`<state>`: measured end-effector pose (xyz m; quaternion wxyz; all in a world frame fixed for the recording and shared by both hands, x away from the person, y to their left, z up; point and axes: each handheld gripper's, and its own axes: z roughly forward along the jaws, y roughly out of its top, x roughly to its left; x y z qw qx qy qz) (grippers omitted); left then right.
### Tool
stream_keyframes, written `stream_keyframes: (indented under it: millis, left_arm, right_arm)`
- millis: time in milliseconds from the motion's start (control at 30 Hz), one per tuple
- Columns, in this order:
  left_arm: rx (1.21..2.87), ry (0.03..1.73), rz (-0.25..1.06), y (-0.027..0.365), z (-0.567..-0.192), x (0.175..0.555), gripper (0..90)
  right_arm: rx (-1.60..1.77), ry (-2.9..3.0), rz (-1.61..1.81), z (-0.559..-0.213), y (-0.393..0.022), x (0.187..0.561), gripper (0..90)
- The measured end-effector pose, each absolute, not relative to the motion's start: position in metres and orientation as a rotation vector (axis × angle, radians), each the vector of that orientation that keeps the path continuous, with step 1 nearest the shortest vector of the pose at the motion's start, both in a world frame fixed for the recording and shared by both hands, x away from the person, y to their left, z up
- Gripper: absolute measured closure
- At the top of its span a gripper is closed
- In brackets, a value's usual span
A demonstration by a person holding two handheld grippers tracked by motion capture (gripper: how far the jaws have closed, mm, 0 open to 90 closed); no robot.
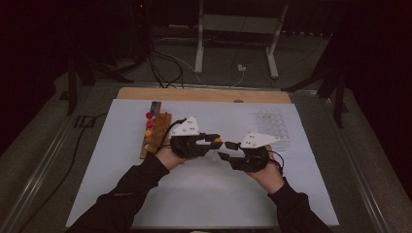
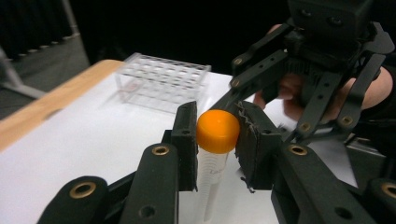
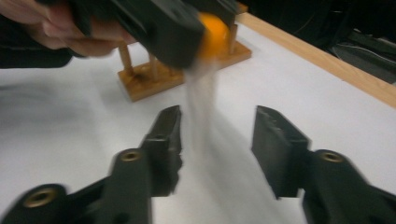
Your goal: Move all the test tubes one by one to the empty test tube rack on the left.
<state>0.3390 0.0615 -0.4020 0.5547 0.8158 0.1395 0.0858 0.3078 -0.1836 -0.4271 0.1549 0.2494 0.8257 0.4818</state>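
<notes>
My left gripper [image 2: 215, 140] has its black pads pressed on the orange screw cap of a clear plastic tube [image 2: 217, 132], which hangs above the white sheet [image 1: 204, 194] at the table's middle. Just beside it, my right gripper [image 3: 217, 140] stands with jaws apart, nothing between the pads; the tube's blurred body lies beyond them. Farther off sit the wooden tube rack [image 1: 155, 133] and the clear plastic rack [image 2: 161, 79].

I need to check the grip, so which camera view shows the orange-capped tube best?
The left gripper view: the orange-capped tube sits sharp and close, its cap pinched between the left hand-held gripper pads. The right gripper view shows it blurred; the high view shows just a tiny orange dot.
</notes>
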Motion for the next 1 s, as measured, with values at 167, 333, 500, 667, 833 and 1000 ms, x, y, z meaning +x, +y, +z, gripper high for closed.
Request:
stream_keyframes:
  millis: [167,333,500,667,833,1000]
  left_arm:
    - [1.909,0.356,0.279,0.089,-0.385,0.334,71.4]
    - [1.890,0.417,0.351,0.128,-0.370,0.330,71.4]
    - [1.875,0.490,0.419,0.165,-0.363,0.325,71.4]
    - [1.849,0.560,0.471,0.198,-0.361,0.320,71.4]
    - [1.842,0.619,0.510,0.222,-0.370,0.317,71.4]
    - [1.827,0.685,0.506,0.237,-0.387,0.319,71.4]
  right_arm:
    - [0.757,2.322,1.385,-0.425,-0.192,0.310,30.0]
    - [0.800,2.301,1.426,-0.425,-0.195,0.312,9.1]
    - [0.807,2.309,1.450,-0.426,-0.196,0.314,0.0]
    - [0.815,2.299,1.454,-0.425,-0.195,0.314,0.0]
    - [0.809,2.304,1.450,-0.426,-0.194,0.314,0.0]
    - [0.806,2.299,1.447,-0.425,-0.194,0.314,0.0]
